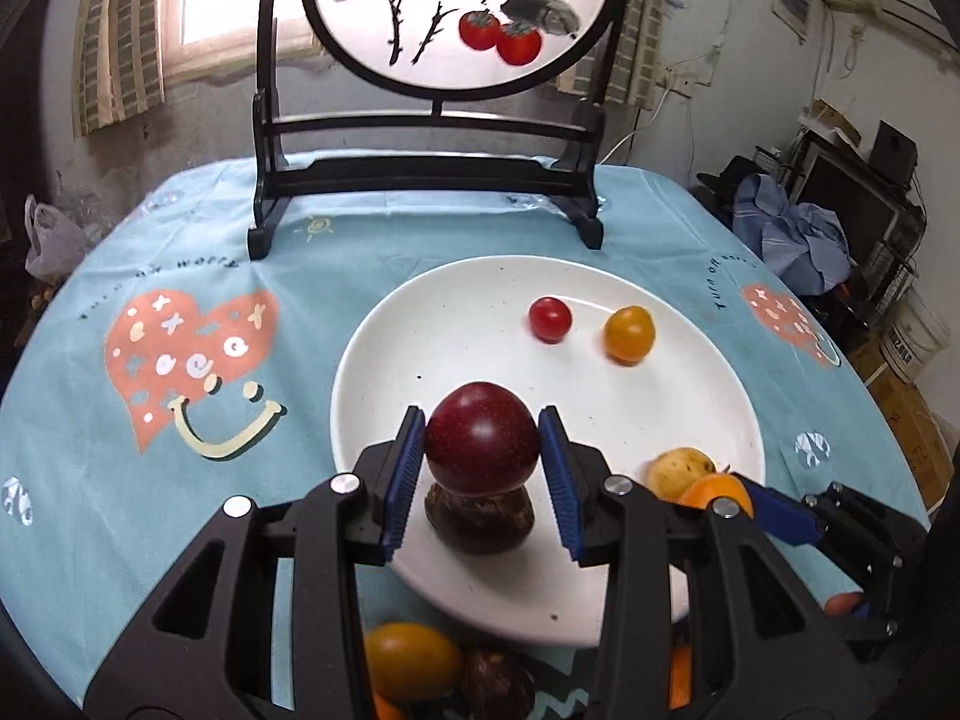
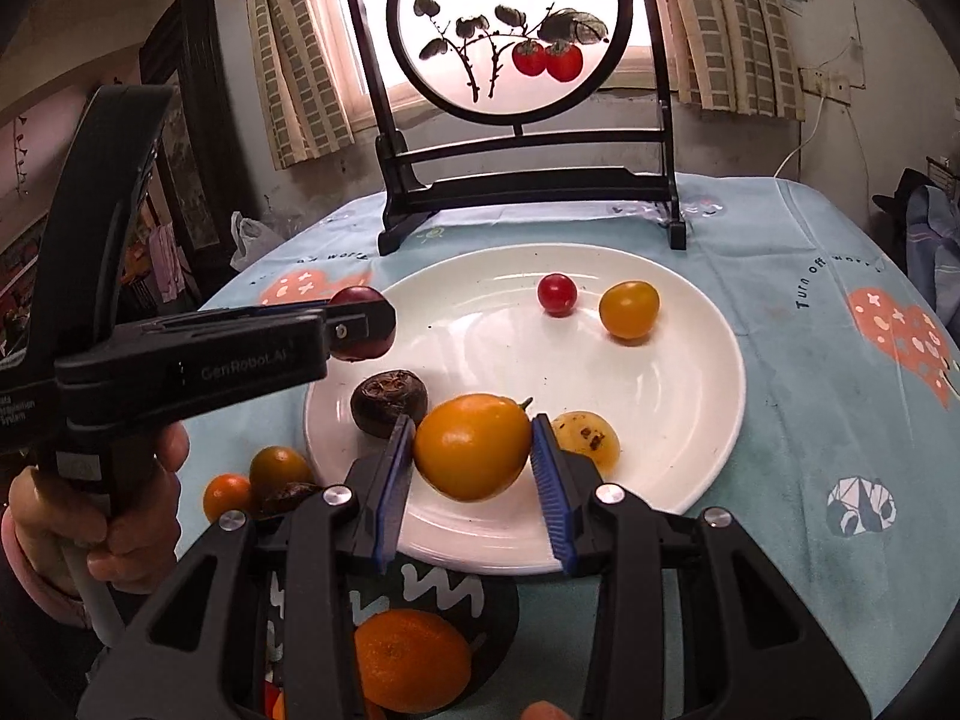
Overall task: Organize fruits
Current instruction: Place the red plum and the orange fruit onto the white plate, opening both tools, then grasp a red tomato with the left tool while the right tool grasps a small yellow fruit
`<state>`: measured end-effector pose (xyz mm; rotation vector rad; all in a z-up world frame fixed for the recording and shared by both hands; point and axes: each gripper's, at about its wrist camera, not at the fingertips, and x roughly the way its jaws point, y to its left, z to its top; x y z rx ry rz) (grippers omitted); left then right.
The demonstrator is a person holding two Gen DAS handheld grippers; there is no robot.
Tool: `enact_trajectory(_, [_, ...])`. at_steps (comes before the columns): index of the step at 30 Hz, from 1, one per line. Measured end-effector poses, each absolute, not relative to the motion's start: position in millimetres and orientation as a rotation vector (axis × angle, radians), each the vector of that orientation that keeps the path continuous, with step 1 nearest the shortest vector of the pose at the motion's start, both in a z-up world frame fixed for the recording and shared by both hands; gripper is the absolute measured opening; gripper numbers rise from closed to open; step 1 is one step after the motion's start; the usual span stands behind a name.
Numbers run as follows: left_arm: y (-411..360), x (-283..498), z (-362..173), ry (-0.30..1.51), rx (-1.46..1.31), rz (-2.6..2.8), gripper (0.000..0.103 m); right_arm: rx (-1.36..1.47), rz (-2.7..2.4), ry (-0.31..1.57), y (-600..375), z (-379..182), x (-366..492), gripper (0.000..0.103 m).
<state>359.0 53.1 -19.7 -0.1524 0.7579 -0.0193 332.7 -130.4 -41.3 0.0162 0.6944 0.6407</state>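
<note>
Two tools each pinch fruit over the plate [image 2: 690, 450]: left tool [image 1: 483, 450] a smooth plum [image 1: 482, 441], right tool [image 2: 474, 450] a soft yellow fruit [image 2: 471, 447], both bruisable, gripped across the middle.

A white plate [image 2: 690, 468] carries a red cherry tomato [image 2: 557, 294] and a yellow one [image 2: 629, 309], far right. The near dark-red plum [image 1: 482, 442] sits between blue pads [image 1: 403, 474]. The tablecloth [image 1: 180, 276] is pale blue with coral hearts.

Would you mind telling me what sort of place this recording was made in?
Most likely a lived-in home room. A round table with a cartoon-print tablecloth holds a white plate of fruit, a painted persimmon screen stands before a curtained window, and clothes and boxes are piled nearby.
</note>
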Motion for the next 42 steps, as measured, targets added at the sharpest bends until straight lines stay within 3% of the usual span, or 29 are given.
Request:
enact_trajectory(5, [58.4,370.3,-30.9,0.791,-0.147,0.021,0.04,0.005,0.646,0.721,-123.4,-47.0,340.0,0.039])
enact_trajectory(7, [58.9,370.4,-32.3,0.795,-0.153,0.02,0.051,0.01,0.653,0.72,-123.4,-46.6,340.8,0.045])
enact_trajectory(8, [59.3,368.5,-30.2,0.787,-0.154,0.028,0.061,0.012,0.654,0.712,-124.0,-45.0,339.6,0.045])
enact_trajectory(10, [59.7,361.4,-22.3,0.763,-0.151,0.04,0.069,0.011,0.647,0.688,-126.9,-38.6,335.5,0.046])
enact_trajectory(12, [60.3,351.9,-12.3,0.752,-0.148,0.045,0.085,0.018,0.652,0.668,-132.5,-31.0,328.9,0.046])
enact_trajectory(17, [66.2,311.1,12.1,0.704,-0.17,0.068,0.097,0.034,0.688,0.657,-146.7,-17.2,304.8,0.048])
enact_trajectory(29, [71.9,191.7,-15.8,0.68,-0.121,0.073,0.098,-0.012,0.787,0.695,-166.2,-24.7,216.0,0.049])
enact_trajectory(42, [79.1,178.9,-25.7,0.717,-0.117,0.073,0.098,-0.129,0.865,0.872,-149.1,-56.3,193.8,0.049])
